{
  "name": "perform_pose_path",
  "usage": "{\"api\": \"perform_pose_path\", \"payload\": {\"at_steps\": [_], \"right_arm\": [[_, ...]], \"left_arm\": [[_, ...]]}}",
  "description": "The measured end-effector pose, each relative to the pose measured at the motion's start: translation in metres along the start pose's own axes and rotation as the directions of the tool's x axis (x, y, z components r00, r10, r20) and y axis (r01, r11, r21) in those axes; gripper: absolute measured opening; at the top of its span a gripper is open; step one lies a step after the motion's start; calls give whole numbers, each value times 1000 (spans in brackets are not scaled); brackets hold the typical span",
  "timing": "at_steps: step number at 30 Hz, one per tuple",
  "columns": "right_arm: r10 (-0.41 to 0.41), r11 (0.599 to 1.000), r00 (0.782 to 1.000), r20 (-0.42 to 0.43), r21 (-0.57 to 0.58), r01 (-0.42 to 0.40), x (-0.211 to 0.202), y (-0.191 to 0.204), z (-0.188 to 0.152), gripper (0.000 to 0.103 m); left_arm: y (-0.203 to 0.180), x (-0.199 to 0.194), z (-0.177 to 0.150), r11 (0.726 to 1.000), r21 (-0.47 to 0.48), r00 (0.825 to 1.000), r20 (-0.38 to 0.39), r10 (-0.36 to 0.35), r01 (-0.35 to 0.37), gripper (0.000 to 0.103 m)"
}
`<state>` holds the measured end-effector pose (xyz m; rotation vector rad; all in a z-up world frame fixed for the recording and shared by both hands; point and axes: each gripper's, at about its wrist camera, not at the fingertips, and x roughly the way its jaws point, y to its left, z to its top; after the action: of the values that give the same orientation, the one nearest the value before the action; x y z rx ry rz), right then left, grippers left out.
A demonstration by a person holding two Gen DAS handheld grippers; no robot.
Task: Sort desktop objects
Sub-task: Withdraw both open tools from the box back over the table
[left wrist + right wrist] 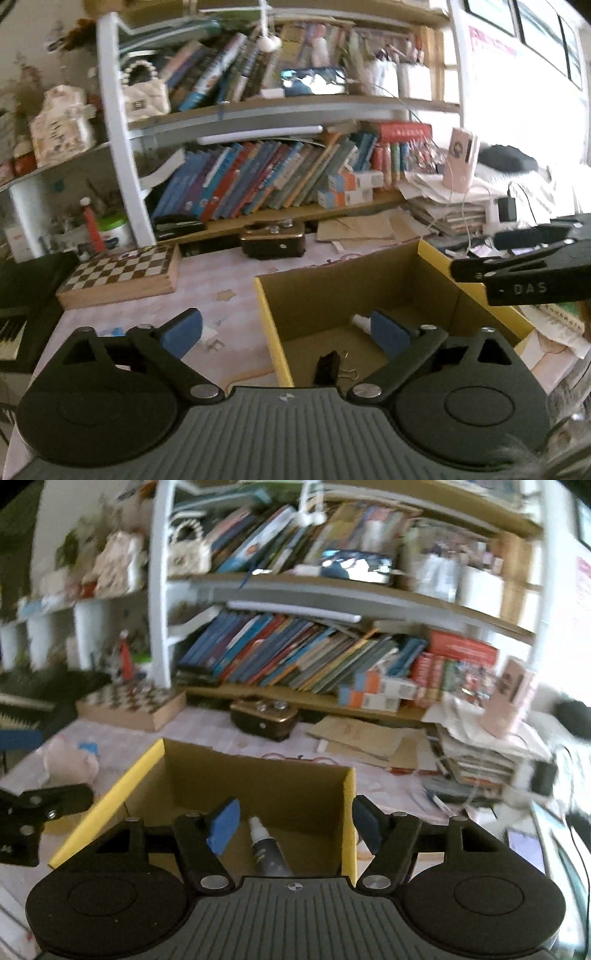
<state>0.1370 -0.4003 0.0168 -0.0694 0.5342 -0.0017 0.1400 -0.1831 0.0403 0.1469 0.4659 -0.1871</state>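
Note:
An open cardboard box with yellow edges (pixel 266 317) (pixel 110 794) stands on the desk. A black binder clip (pixel 327 367) and a small white-capped bottle (pixel 360 322) (pixel 266 851) lie in it. My left gripper (pixel 284 332) is open and empty, straddling the box's left wall. My right gripper (pixel 295 825) is open and empty above the box's right side, one finger inside and one outside. A pink plush toy (pixel 70 762) and a small blue object (pixel 88 746) lie left of the box.
A wooden chessboard box (pixel 122 275) (pixel 136 701) and a brown gadget (pixel 273 240) (pixel 264 720) sit behind the box. Bookshelves (pixel 258 177) fill the back. Paper stacks (pixel 476 753) and cables lie right. A keyboard (pixel 14 325) sits at far left.

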Motion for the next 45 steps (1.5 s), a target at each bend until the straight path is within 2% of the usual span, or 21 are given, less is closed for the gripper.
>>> {"api": "perform_pose_path", "payload": {"at_steps": [9, 12, 22, 34, 45], "right_arm": [[-88, 988, 996, 18, 131, 84, -42, 32, -29, 70], [-112, 984, 994, 16, 143, 109, -53, 51, -40, 80], [-157, 963, 986, -52, 216, 165, -72, 107, -70, 80], [-130, 968, 980, -151, 195, 159, -79, 172, -95, 80], [-72, 978, 974, -217, 175, 111, -77, 227, -106, 81]], "left_arm": [[37, -40, -34, 998, -57, 1000, 4, 9, -9, 103], [51, -49, -45, 996, -86, 1000, 11, -8, 9, 103], [87, -67, -82, 995, -75, 997, -49, -67, 63, 103], [121, -81, -115, 997, -34, 990, -123, -74, 71, 103], [158, -97, -142, 997, -35, 980, -184, -80, 75, 103]]}}
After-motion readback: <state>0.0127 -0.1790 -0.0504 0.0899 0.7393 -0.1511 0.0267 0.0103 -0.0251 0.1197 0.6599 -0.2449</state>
